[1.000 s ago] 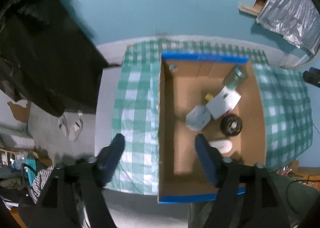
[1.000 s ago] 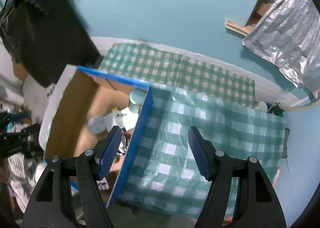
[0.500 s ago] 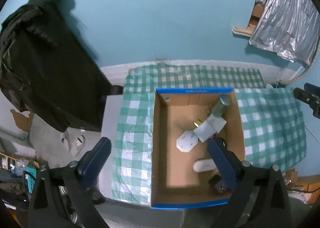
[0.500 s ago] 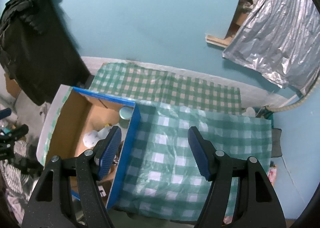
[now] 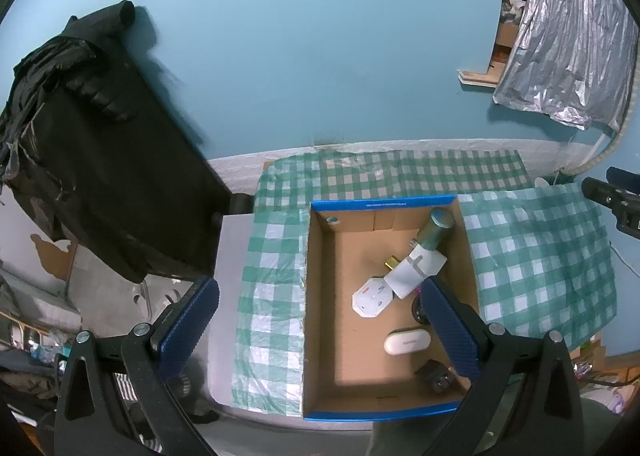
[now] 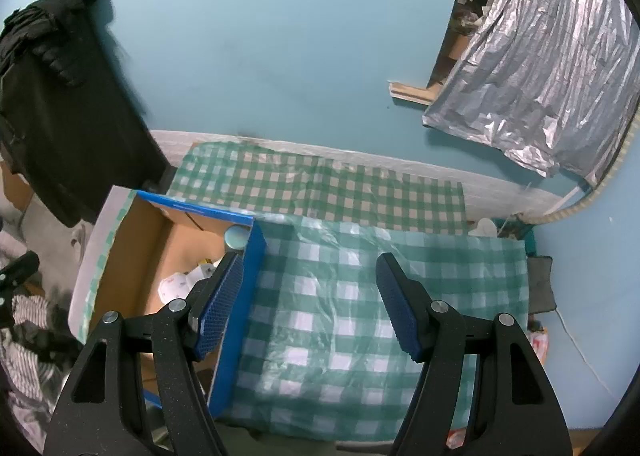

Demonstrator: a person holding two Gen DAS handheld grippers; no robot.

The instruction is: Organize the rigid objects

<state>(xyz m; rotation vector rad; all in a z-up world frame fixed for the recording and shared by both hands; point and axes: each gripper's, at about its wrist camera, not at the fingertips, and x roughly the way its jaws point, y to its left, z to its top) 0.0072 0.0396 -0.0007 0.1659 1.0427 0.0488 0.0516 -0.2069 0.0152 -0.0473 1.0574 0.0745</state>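
With both the left tool (image 5: 318,332) and right tool (image 6: 310,302) open and empty above the cardboard box (image 5: 320,296), I'd check nothing remains on the checked cloth (image 6: 360,280) before withdrawing.

a box (image 5: 316,296) on the tablecloth (image 5: 536,256) holds a can (image 5: 434,232) behind a plug (image 5: 372,296).

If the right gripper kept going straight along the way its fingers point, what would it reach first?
Most likely the green checked cloth on the table. The right gripper is open and empty, and the cloth fills the gap between its fingers. The blue-edged cardboard box lies off to the left, though depth is unclear.
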